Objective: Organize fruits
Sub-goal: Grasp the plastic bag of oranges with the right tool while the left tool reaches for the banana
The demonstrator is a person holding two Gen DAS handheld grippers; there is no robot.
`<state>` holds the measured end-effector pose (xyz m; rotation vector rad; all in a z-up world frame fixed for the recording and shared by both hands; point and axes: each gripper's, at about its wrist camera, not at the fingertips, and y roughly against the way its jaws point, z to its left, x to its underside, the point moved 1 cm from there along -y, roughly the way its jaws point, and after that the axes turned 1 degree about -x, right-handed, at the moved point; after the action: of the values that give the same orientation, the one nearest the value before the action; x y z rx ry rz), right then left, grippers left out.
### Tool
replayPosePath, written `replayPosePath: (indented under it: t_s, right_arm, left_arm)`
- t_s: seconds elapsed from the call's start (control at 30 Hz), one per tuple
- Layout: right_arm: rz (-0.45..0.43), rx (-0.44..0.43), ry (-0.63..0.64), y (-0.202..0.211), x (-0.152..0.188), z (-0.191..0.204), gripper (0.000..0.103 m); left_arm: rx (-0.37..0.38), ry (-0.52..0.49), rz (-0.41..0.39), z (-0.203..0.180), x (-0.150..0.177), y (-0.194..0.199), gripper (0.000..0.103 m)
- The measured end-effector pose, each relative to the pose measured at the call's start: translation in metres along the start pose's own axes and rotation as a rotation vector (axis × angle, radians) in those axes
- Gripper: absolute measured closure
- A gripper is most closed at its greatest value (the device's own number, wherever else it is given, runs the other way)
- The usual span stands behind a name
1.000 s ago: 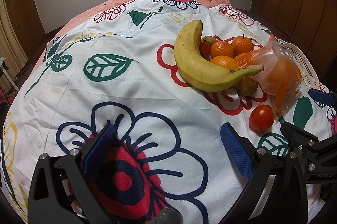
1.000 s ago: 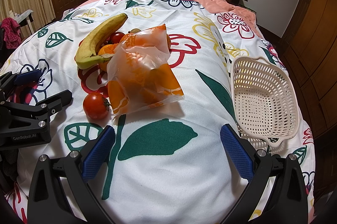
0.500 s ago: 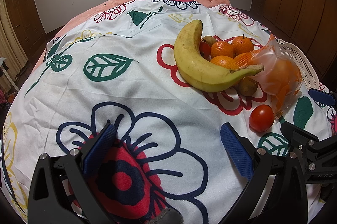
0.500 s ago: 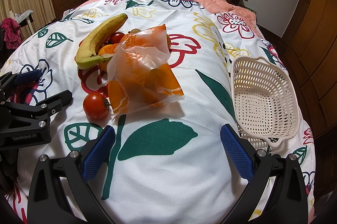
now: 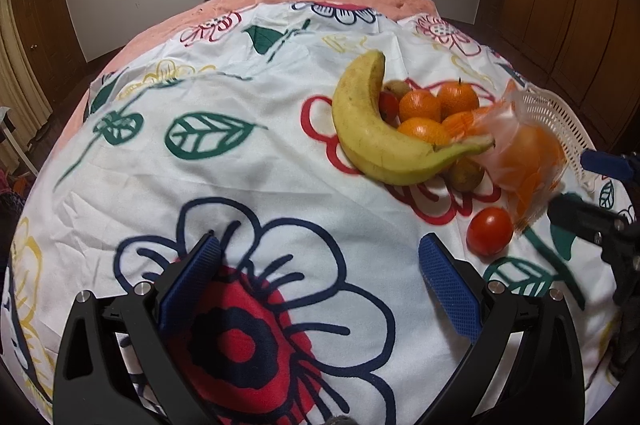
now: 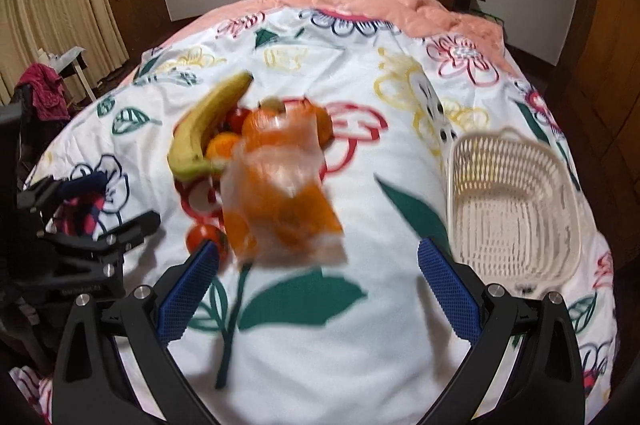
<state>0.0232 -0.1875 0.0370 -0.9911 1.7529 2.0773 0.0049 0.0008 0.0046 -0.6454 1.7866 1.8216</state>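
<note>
Two tools: both are hovering above the bed, each with its blue-padded jaws standing wide and gripping nothing.
Bed (image 5: 260, 185): it is carrying everything, under a white cover printed with flowers and leaves, with a pink blanket showing at the far end.
Basket (image 6: 516, 209): this cream slotted container is sitting empty on the cover, well apart from the fruit pile, on the right of the right wrist view.
Left tool (image 5: 318, 279): it is pointing over a red and navy flower print, with the fruit lying ahead and to its right.
Right tool (image 6: 318, 279): it is facing the bag, which is lying just ahead between the lines of its fingers; this view is blurring.
Bag (image 6: 280, 197): this clear plastic container is holding orange fruit, too blurred to count, and is lying against the near side of the pile.
Banana (image 5: 380, 133): it is curving around the left of the pile, its stem end touching the bag.
Oranges (image 5: 420, 105): three loose ones are nestling inside the banana's curve.
Tomato (image 5: 490, 231): it is sitting alone on the cover, just beside the bag's near corner.
Kiwi (image 5: 466, 174): a brownish fruit, seemingly a kiwi, is resting between banana and bag.
</note>
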Motion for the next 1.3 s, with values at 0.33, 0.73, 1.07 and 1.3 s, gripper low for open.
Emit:
replayPosePath:
  t_s: [0.33,0.73,1.07,1.3]
  right_arm:
    - [0.067,-0.056,0.072,-0.029,-0.024,0.016,0.005]
    - [0.148,-0.121,0.060,-0.047,-0.031,0.015,0.006]
    - [0.147,-0.155,0.054,-0.048,-0.037,0.013,0.040]
    - [0.102,-0.158,0.050,-0.033,-0.033,0.013,0.042]
  left_arm:
    - [-0.041,0.047,-0.014,0.015,-0.020,0.005,0.002]
    - [-0.037,0.055,-0.023,0.017,-0.032,0.004,0.002]
    - [-0.007,0.065,-0.002,0.014,-0.043,-0.007,0.002]
    - [0.006,0.065,0.003,0.012,-0.049,-0.011,0.002]
